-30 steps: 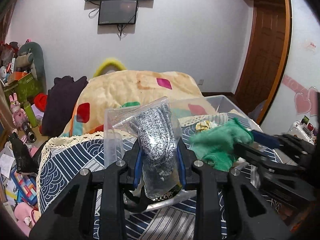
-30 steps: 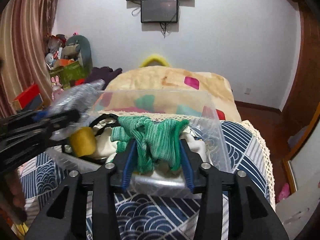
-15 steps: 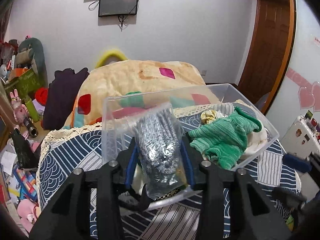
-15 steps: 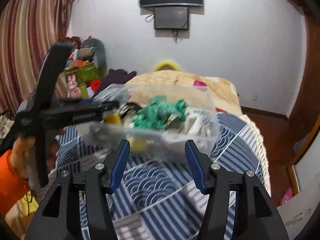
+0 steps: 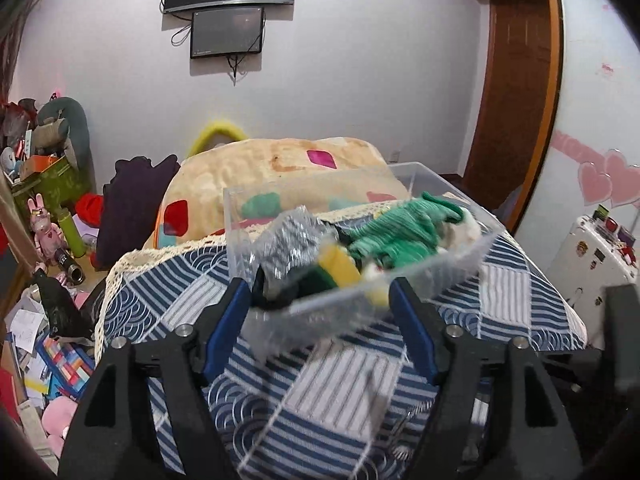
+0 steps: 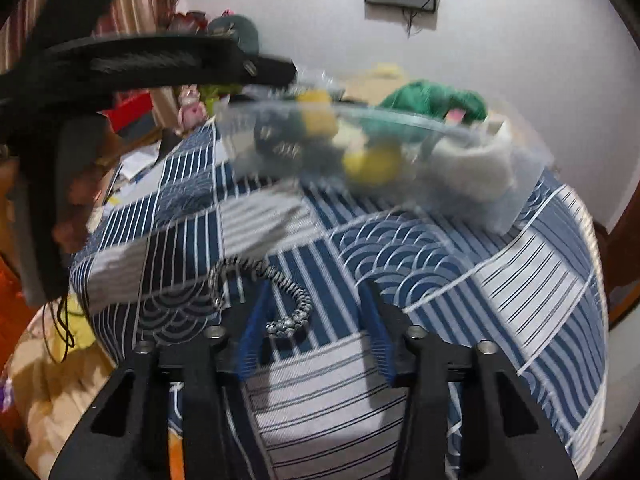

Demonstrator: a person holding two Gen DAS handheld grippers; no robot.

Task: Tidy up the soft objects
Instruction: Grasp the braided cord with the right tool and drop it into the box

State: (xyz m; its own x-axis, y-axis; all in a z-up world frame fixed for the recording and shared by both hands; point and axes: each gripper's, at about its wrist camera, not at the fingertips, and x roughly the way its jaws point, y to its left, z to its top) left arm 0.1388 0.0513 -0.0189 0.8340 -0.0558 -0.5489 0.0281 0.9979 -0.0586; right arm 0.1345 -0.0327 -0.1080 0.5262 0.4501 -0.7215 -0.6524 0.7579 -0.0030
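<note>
A clear plastic bin [image 5: 452, 258] sits on the blue patterned table cover [image 5: 312, 392]. Inside lie a bagged grey glove [image 5: 290, 242], a green knit cloth [image 5: 404, 232] and a yellow object [image 5: 340, 266]. My left gripper [image 5: 320, 330] is open and empty, just in front of the bin. My right gripper [image 6: 316, 340] is open and empty, low over the cover; a black-and-white braided cord [image 6: 286, 300] lies between its fingers. The bin [image 6: 500, 184], the green cloth [image 6: 436, 100] and the left gripper's body [image 6: 132, 64] show blurred in the right wrist view.
A bed with a beige patchwork blanket [image 5: 272, 176] lies behind the table. Toys and boxes [image 5: 44, 184] crowd the left floor. A wooden door [image 5: 516, 92] stands at the right, a white cabinet [image 5: 596, 256] below it. A screen [image 5: 228, 32] hangs on the wall.
My left gripper let go of the bagged glove, which now lies in the bin, and drew back. My right gripper released the green cloth into the bin, then dropped back over the cord.
</note>
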